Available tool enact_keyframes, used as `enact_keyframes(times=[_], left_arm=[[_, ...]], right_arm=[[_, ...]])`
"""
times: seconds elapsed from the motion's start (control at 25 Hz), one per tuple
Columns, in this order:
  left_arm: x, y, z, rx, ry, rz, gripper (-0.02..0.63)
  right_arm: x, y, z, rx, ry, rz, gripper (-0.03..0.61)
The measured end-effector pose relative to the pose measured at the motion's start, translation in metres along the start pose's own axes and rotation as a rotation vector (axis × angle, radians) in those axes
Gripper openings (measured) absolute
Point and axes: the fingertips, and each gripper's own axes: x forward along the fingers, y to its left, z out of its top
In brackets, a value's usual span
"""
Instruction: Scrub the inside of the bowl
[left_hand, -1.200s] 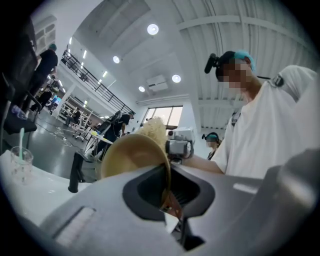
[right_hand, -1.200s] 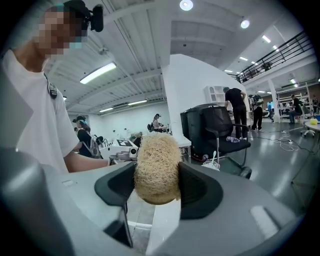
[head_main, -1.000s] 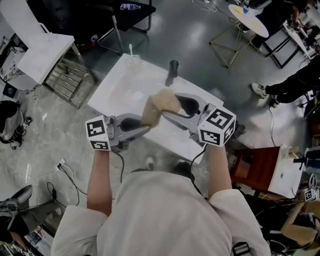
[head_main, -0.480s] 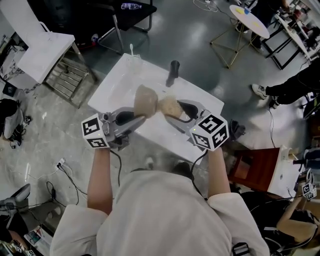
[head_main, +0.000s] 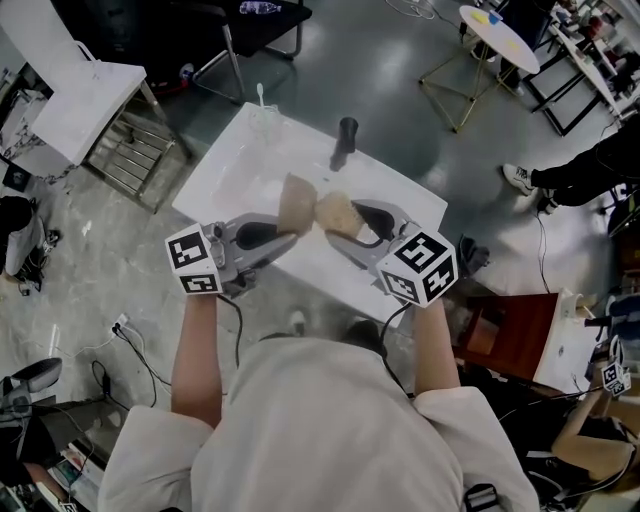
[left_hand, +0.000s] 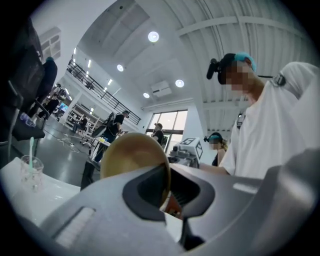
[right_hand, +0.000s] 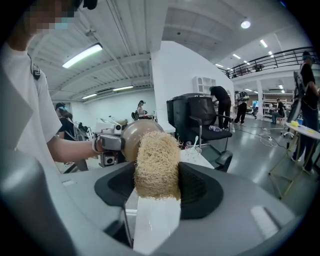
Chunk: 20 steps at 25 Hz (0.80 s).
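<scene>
My left gripper (head_main: 285, 234) is shut on the rim of a tan bowl (head_main: 295, 204), held on its side above the white table (head_main: 225, 170). In the left gripper view the bowl (left_hand: 131, 156) rises from the closed jaws of the left gripper (left_hand: 167, 192). My right gripper (head_main: 342, 228) is shut on a straw-coloured fibrous scrubber (head_main: 335, 211) that meets the bowl's right side. In the right gripper view the scrubber (right_hand: 157, 167) fills the gap of the right gripper (right_hand: 157, 186), with the bowl (right_hand: 134, 134) just behind it. Whether it touches the bowl's inside is hidden.
A black cup (head_main: 347, 132) stands at the table's far edge, a clear plastic cup with a straw (head_main: 262, 116) at its far left corner. A metal rack (head_main: 132, 160) sits left of the table, a person (head_main: 590, 160) to the right.
The bowl has swung left and the scrubber has come off its top to its right side. My right gripper has sunk a little. Since half a second ago little has shifted.
</scene>
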Motion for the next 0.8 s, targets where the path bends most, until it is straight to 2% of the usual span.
enact_keyframes(times=[0.2, 0.44, 0.64, 0.8], left_arm=[[0.005, -0.007, 0.007, -0.006, -0.021, -0.035, 0.009], [0.002, 0.001, 0.011, -0.032, -0.065, 0.007, 0.009], [0.005, 0.010, 0.005, -0.028, -0.027, 0.053, 0.009], [0.008, 0.009, 0.000, -0.028, 0.005, 0.043, 0.009]], right_arm=[[0.007, -0.012, -0.015, 0.028, 0.045, -0.031, 0.255], [0.009, -0.001, -0.021, -0.001, 0.084, -0.011, 0.253], [0.003, 0.006, -0.015, -0.007, 0.076, -0.005, 0.253], [0.001, 0.001, -0.010, -0.010, 0.072, -0.024, 0.253]])
